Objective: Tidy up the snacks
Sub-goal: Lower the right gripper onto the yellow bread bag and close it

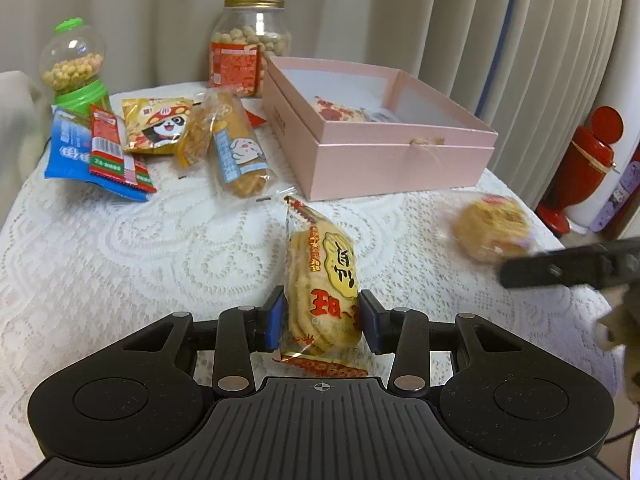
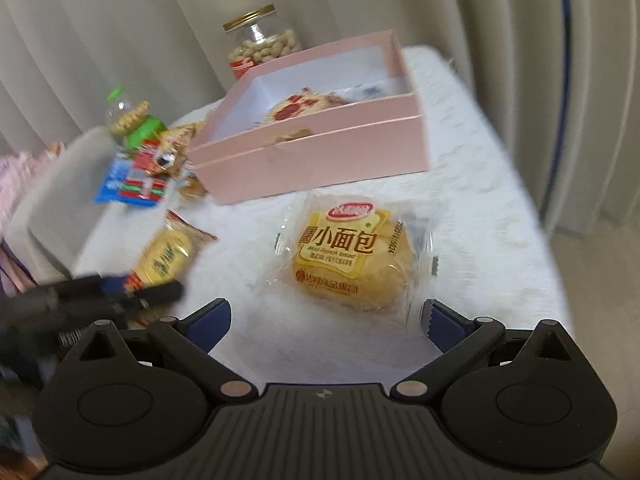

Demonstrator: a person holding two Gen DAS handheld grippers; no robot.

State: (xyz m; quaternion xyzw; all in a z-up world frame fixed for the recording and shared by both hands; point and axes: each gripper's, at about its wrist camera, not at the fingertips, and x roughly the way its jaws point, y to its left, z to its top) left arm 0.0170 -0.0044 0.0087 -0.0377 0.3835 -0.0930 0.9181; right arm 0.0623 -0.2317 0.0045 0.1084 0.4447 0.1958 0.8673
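Note:
My left gripper (image 1: 323,312) is shut on a rice cracker packet (image 1: 320,276), its blue pads pressing both sides, low over the lace tablecloth (image 1: 120,260). The right wrist view shows the same packet (image 2: 166,258) and the left gripper (image 2: 120,292) at the left, blurred. My right gripper (image 2: 326,314) is open, with a round mini bread packet (image 2: 352,256) lying on the cloth just ahead of its fingertips, untouched. That bread (image 1: 492,232) and a right finger (image 1: 560,270) also show in the left wrist view. Behind both stands an open pink box (image 1: 384,156) (image 2: 320,160) holding a couple of packets.
At the back left lie several snack packets (image 1: 120,148) and a long bread packet (image 1: 236,152). A peanut jar (image 1: 250,46) and a green candy dispenser (image 1: 76,68) stand behind them. A red container (image 1: 588,160) sits off the table's right edge. Curtains hang behind.

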